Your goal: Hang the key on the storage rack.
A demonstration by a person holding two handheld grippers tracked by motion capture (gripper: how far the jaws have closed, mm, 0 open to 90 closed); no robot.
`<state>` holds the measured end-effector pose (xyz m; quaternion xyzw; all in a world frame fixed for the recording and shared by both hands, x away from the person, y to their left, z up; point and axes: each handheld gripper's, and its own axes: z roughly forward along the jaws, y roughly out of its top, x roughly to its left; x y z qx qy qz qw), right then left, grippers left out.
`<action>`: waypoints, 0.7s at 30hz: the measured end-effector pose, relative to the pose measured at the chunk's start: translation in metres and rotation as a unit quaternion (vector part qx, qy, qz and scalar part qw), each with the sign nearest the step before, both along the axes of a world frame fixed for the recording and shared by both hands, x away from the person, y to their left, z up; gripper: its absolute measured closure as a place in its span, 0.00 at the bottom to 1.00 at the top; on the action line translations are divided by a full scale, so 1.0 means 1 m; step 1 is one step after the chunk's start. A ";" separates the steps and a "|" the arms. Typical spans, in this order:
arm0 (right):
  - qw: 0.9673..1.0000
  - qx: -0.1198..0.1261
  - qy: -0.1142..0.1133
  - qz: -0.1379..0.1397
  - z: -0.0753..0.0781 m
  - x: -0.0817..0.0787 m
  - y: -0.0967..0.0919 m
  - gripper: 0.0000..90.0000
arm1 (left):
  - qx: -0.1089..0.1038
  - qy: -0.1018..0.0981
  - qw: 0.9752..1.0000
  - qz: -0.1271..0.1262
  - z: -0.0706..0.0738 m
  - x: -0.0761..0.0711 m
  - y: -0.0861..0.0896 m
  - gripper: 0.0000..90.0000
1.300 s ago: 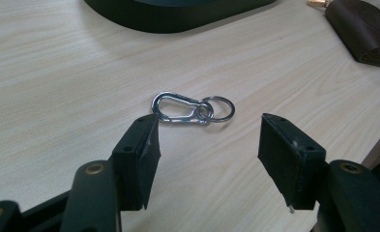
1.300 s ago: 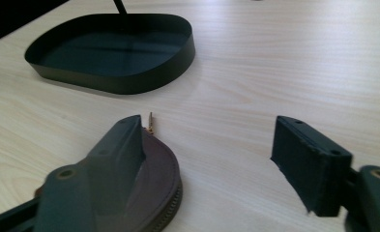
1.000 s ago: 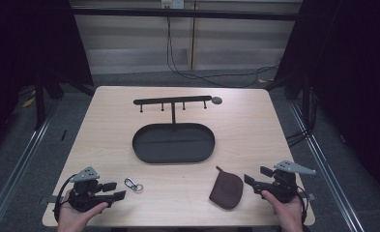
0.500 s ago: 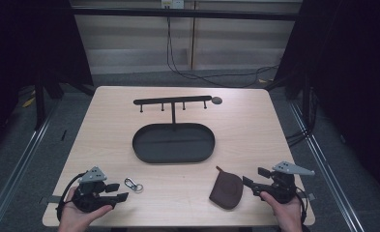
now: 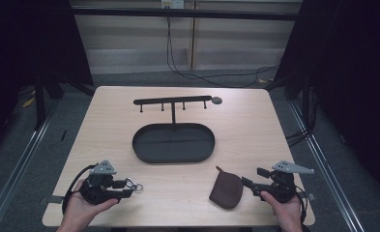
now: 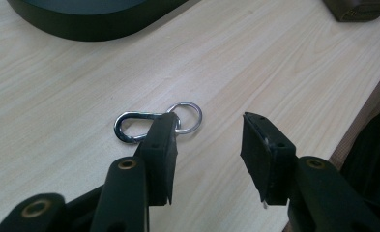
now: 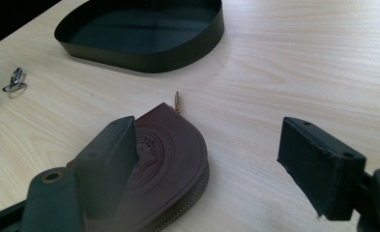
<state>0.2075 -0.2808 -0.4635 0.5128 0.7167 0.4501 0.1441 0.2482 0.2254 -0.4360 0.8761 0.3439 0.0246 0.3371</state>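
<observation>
Closing on the carabiner (image 6: 146,126) at the desk's (image 5: 255,130) seven o'clock, the left tool (image 6: 208,154), narrowing but grasping nothing yet, should straddle its clip body squarely; right tool (image 7: 226,159) gapes released beside the pouch (image 7: 170,159).

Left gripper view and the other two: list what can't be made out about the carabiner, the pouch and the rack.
- Carabiner: in the left gripper view the left claw has one pad in front of its ring end; contact unclear.
- Brown pouch: in the right gripper view the right claw covers its near side; embossed stamp unreadable.
- Hook rack: in the high view, its pegs are too small to judge.
</observation>
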 end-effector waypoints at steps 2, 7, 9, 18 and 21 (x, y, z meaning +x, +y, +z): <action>1.000 0.002 -0.001 0.000 0.000 0.000 0.000 0.24 | 0.004 -0.001 1.000 -0.007 0.004 0.003 -0.002 0.65; 1.000 0.003 0.001 -0.001 -0.001 0.001 -0.001 0.24 | 0.014 0.002 1.000 -0.019 0.005 0.007 -0.011 0.71; 1.000 0.002 0.000 -0.002 0.000 0.000 0.000 0.22 | 0.028 0.004 0.999 -0.029 0.003 0.007 -0.016 0.71; 1.000 0.001 0.003 0.001 -0.001 0.001 0.000 0.22 | 0.072 0.014 0.996 -0.058 0.001 0.016 -0.026 0.71; 1.000 0.000 0.003 0.001 -0.001 0.001 0.000 0.22 | 0.084 0.019 0.994 -0.066 -0.001 0.019 -0.029 0.73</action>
